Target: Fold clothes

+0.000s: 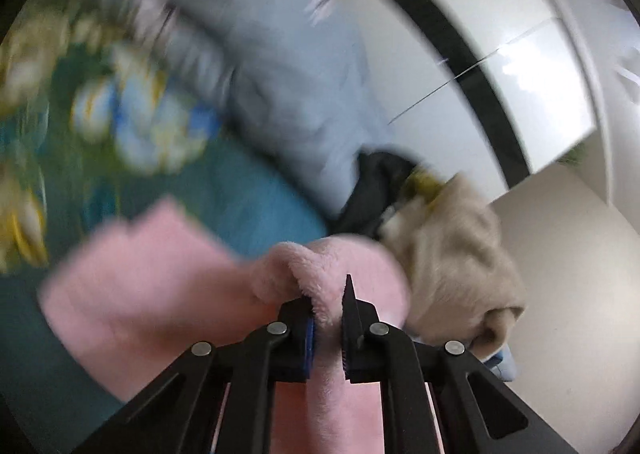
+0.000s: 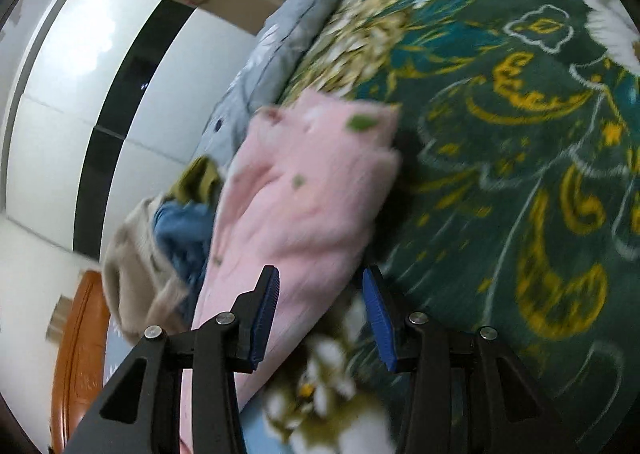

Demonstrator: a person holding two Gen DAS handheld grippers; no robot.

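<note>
A fluffy pink garment (image 1: pixel 160 286) lies on the green flowered bedspread (image 1: pixel 60 158). My left gripper (image 1: pixel 328 310) is shut on a bunched fold of it, and the cloth drapes down between the fingers. In the right wrist view the same pink garment (image 2: pixel 296 190), dotted with small green marks, stretches away from the camera. My right gripper (image 2: pixel 320 306) is open with its blue pads (image 2: pixel 266 318) on either side of the garment's near part, not pressing it. The left view is blurred by motion.
A pile of other clothes lies beside the pink one: a beige garment (image 1: pixel 452 254), a dark one (image 1: pixel 380 182), a blue one (image 2: pixel 184 238) and an olive one (image 2: pixel 198 178). A pale blue quilt (image 1: pixel 280 74) runs along the bed's edge. White wardrobe doors (image 2: pixel 60 94) stand behind, and a wooden bed frame (image 2: pixel 78 354) is at the lower left.
</note>
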